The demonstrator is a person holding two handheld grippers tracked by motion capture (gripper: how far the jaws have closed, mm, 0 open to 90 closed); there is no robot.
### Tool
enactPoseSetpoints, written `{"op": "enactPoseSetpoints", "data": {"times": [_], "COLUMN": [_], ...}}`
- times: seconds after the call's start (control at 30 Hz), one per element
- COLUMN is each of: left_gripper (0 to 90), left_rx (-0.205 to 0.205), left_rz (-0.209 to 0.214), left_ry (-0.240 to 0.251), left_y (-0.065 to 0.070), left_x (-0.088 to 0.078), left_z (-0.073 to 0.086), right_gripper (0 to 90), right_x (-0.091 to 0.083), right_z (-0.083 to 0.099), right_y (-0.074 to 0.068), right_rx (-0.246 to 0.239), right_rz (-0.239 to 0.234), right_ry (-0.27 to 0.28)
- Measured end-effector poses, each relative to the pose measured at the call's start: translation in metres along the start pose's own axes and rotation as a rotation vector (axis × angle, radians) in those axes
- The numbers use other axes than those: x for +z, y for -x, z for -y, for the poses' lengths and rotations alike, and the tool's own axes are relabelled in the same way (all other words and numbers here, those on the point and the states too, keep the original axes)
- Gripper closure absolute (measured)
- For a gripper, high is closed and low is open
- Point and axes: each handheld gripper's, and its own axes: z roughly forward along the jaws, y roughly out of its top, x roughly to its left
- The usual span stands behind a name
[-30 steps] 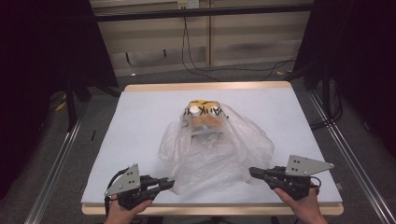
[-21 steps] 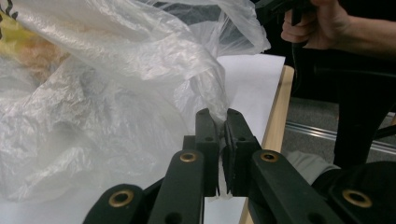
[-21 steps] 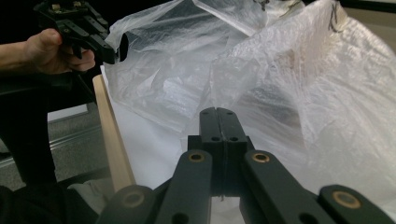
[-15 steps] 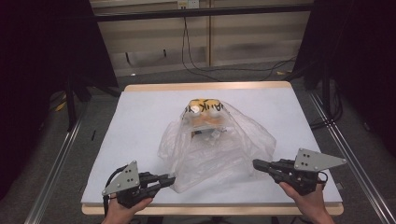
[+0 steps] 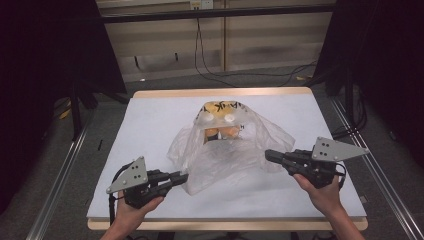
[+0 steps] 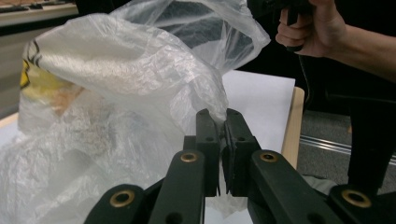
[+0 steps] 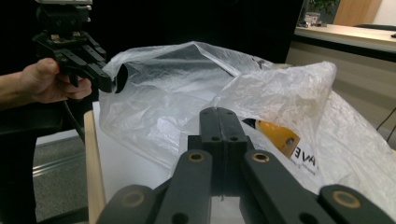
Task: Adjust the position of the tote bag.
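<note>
Two hand-held grippers pinch opposite edges of a clear plastic bag point(image 5: 230, 150) at mid-table point(image 5: 150, 120): left gripper point(image 5: 181, 176) clamps its near-left edge, right gripper point(image 5: 268, 154) closed on its right edge. Beyond, yellow packaging point(image 5: 220, 107) shows inside.

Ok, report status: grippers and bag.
Left gripper shut on bag edge. Right gripper shut on bag. Yellow pack inside. Nothing in the way.
</note>
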Motion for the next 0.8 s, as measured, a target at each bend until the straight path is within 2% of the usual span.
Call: {"op": "enactPoseSetpoints", "data": {"times": [0.03,0.17,0.2,0.37,0.43,0.53,0.7,0.8], "left_gripper": [87.0,87.6,87.6,87.8,88.1,88.1,88.2,88.2], "left_rx": [-0.013,-0.007,-0.003,0.009,0.008,0.014,0.044,0.041], "left_rz": [-0.005,-0.020,-0.018,-0.029,-0.024,-0.026,-0.026,-0.028], "left_ry": [0.012,0.016,0.032,0.052,0.071,0.075,0.102,0.115], "left_y": [-0.004,-0.010,-0.014,-0.017,-0.021,-0.022,-0.027,-0.031], "left_x": [0.000,-0.001,-0.001,-0.001,0.001,0.002,0.001,-0.001], "left_z": [-0.006,-0.013,-0.016,-0.027,-0.034,-0.040,-0.060,-0.069], "right_gripper": [90.0,90.0,90.0,90.0,90.0,90.0,90.0,90.0], "right_x": [0.000,-0.001,-0.002,-0.006,-0.009,-0.010,-0.009,-0.007], "right_z": [-0.002,-0.007,-0.009,-0.011,-0.016,-0.021,-0.037,-0.045], "right_y": [0.001,0.001,0.003,0.007,0.012,0.015,0.029,0.037], "right_rx": [-0.001,-0.010,-0.015,-0.006,-0.004,-0.005,-0.008,-0.007], "right_rz": [0.004,0.004,0.006,0.028,0.036,0.047,0.075,0.084], "right_ry": [0.006,0.015,0.016,0.033,0.060,0.072,0.120,0.128]}}
